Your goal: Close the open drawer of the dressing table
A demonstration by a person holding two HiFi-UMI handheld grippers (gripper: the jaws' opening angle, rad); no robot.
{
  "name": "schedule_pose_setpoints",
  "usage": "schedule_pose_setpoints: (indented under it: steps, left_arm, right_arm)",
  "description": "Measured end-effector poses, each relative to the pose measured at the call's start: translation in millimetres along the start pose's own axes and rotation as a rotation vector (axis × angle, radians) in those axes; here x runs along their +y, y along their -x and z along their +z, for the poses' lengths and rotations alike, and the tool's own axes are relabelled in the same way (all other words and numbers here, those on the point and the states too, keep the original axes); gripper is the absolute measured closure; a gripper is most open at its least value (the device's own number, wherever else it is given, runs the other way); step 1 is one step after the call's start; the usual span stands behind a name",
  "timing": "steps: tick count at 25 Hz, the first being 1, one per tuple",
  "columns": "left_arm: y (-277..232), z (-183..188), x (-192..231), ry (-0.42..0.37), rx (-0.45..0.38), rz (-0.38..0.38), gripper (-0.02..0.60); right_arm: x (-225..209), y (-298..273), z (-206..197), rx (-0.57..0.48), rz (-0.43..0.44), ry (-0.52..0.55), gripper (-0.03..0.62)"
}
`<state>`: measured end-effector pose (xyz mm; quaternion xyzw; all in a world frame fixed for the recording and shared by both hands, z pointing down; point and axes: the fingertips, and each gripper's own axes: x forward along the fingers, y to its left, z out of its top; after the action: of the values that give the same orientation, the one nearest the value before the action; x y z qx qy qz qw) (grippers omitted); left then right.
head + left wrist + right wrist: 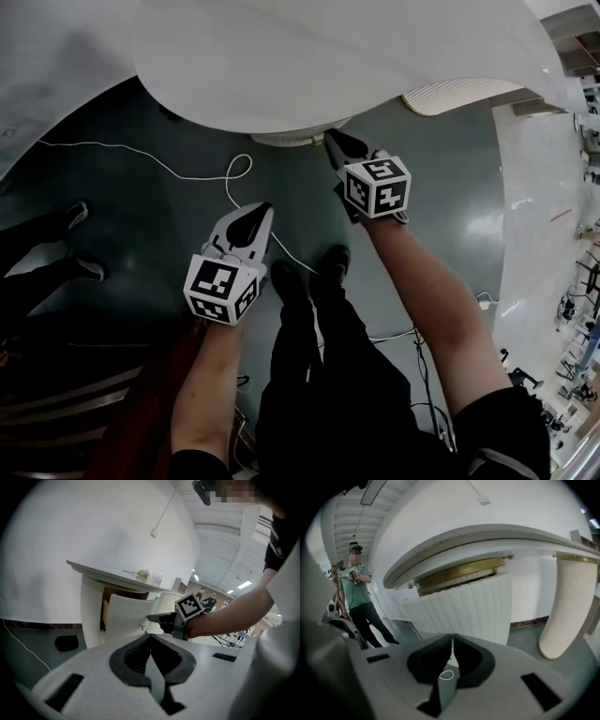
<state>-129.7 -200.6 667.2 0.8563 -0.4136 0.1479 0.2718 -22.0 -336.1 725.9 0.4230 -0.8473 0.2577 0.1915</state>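
From the head view: white bench (328, 56) at the top, open drawer (286, 139) peeking out beneath its rim. Just beside that drawer, right gripper (336, 142); lower down over the dark floor (141, 225) and apart from the drawer, left gripper (258, 214).

From the left gripper view: fingers pressed together at the tips, nothing between. Ahead, ribbed white drawer (126, 618) pulled out under the bench (103, 573), right gripper (152, 618) near its front; touching or not, cannot tell.

From the right gripper view: fingers closed tip to tip, empty. Straight ahead, ribbed drawer (464, 604) front, brass-toned inside visible above it.
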Motion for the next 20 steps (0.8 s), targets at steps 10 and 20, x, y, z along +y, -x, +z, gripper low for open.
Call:
schedule_pose_setpoints:
  steps: [10, 20]
  left_arm:
    - [2.1, -6.9, 5.3, 0.008, 0.007, 0.020, 0.581]
    - [1.3, -8.6, 22.6, 0.016, 0.011, 0.056, 0.581]
  right_arm:
    - [-7.0, -27.3, 16.6, -0.046, -0.006, -0.025, 0.586]
    - [-13.4, -54.1, 23.4, -0.089, -0.002, -0.077, 0.588]
